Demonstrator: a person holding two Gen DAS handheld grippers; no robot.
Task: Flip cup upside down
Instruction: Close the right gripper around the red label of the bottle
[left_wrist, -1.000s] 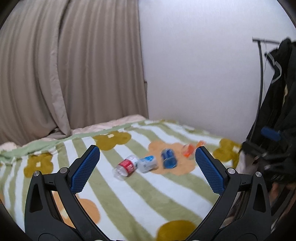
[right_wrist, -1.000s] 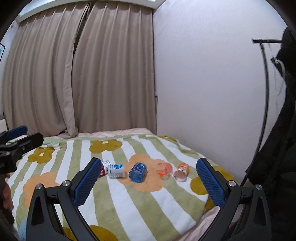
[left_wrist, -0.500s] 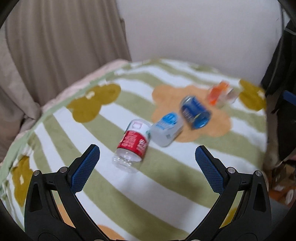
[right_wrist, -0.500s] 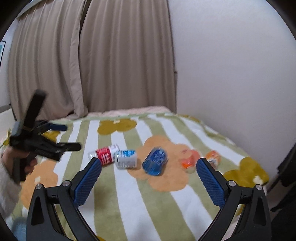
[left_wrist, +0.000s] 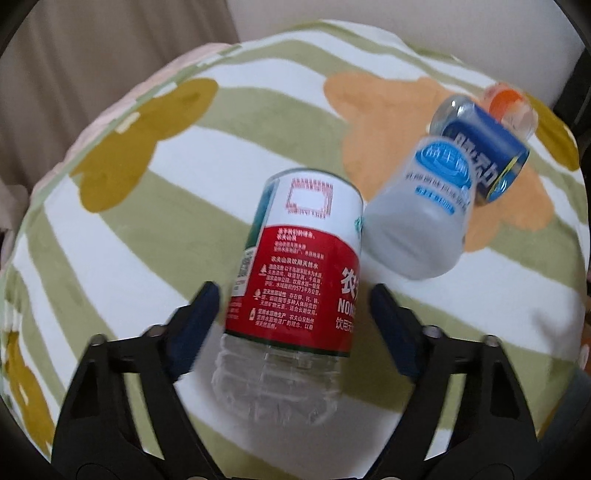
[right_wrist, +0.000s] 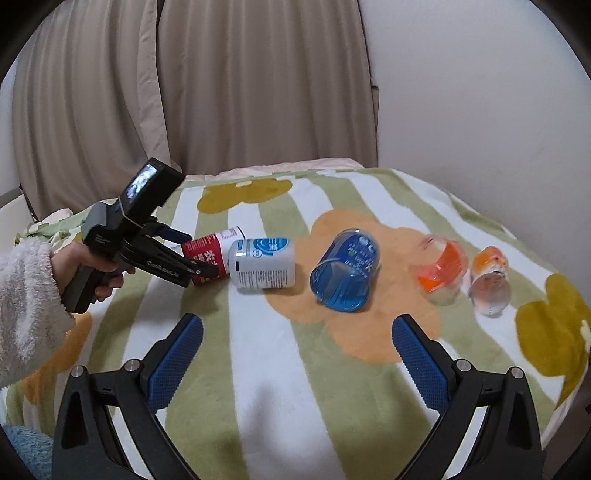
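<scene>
We are holding the left gripper (right_wrist: 201, 260) low over the bed (right_wrist: 280, 387), our left hand (right_wrist: 86, 267) wrapped round its handle, a fleecy white sleeve (right_wrist: 26, 310) reaching to the wrist. Its fingers are pointing along the blanket toward the wall side, and they are standing apart on either side of the red cup (left_wrist: 299, 266), a cut bottle lying on its side. In the left wrist view the blurred pads are flanking the cup's lower half with a narrow gap showing on each side, so we are not seeing contact; the clear ribbed end is lying nearest the gripper and the white-labelled end is pointing away.

The right gripper (right_wrist: 295, 358) is hovering above the near part of the bed, its fingers spread wide and holding nothing.

The red cup is lying toward the bed's left side, and a white cup (right_wrist: 264, 264) is lying touching it on the right. Farther right a blue cup (right_wrist: 345, 273) is lying apart on an orange flower, then an orange cup (right_wrist: 441, 269) and a smaller clear one (right_wrist: 489, 280) near the right edge.

Bare blanket is stretching from the row to the near edge. A curtain (right_wrist: 184, 92) is hanging behind the far edge.
</scene>
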